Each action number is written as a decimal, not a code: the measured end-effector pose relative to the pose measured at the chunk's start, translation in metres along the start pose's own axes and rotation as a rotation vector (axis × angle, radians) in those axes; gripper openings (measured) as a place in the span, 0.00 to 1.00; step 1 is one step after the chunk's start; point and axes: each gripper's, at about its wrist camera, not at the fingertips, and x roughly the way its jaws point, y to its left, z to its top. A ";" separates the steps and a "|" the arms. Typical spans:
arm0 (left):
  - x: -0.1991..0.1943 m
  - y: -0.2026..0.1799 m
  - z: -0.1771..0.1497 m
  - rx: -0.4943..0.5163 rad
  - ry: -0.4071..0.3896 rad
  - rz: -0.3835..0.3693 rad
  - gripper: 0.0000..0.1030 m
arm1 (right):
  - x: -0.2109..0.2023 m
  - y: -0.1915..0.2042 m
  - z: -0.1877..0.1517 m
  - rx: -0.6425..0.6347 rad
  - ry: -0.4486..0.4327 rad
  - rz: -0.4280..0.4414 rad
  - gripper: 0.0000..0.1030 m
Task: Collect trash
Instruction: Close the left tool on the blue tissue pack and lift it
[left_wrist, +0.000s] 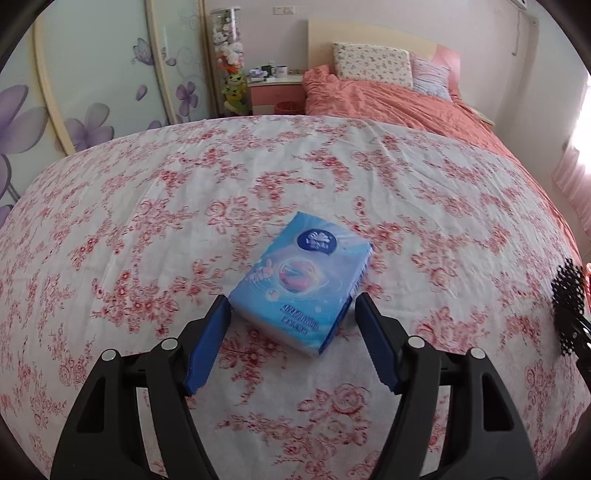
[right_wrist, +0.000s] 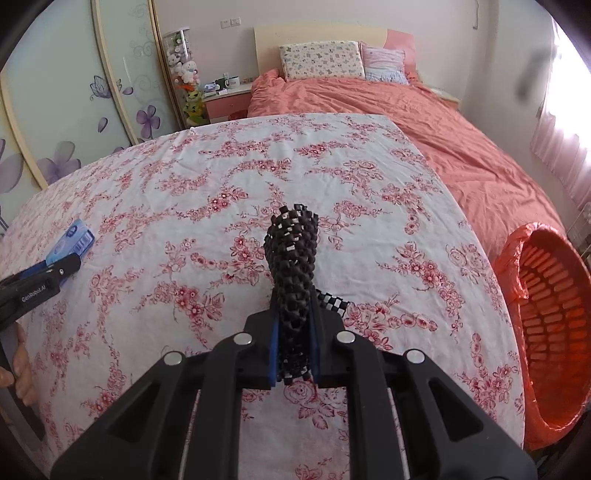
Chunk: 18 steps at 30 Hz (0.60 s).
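On a floral tablecloth (right_wrist: 332, 155), the right gripper (right_wrist: 293, 347) clamps a black woven strip (right_wrist: 291, 258). The left gripper (left_wrist: 291, 325), jaws apart, straddles a blue tissue pack (left_wrist: 303, 280). An orange wastebasket (right_wrist: 546, 332) stands beside the table.

one tissue pack (left_wrist: 301, 282), one basket (right_wrist: 554, 332) (orange), two pillows (right_wrist: 320, 60)

Black fingers (left_wrist: 207, 347), blue pads (right_wrist: 274, 354), silver screws (right_wrist: 243, 338)

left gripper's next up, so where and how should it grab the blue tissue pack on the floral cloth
Grip the blue tissue pack across its two long sides, coming down from above at its near end. It lies flat on the floral cloth, and the open left gripper already straddles that end, so the soft pack should squeeze between the pads.
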 end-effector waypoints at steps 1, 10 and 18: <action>-0.001 -0.002 -0.001 0.010 0.000 -0.009 0.67 | 0.000 0.001 0.000 -0.008 -0.001 -0.006 0.14; 0.005 -0.001 0.003 0.025 -0.002 -0.019 0.67 | 0.000 -0.003 -0.002 0.000 -0.004 0.012 0.14; 0.010 -0.007 0.009 0.024 -0.001 -0.010 0.65 | 0.001 -0.004 -0.002 0.007 -0.002 0.021 0.14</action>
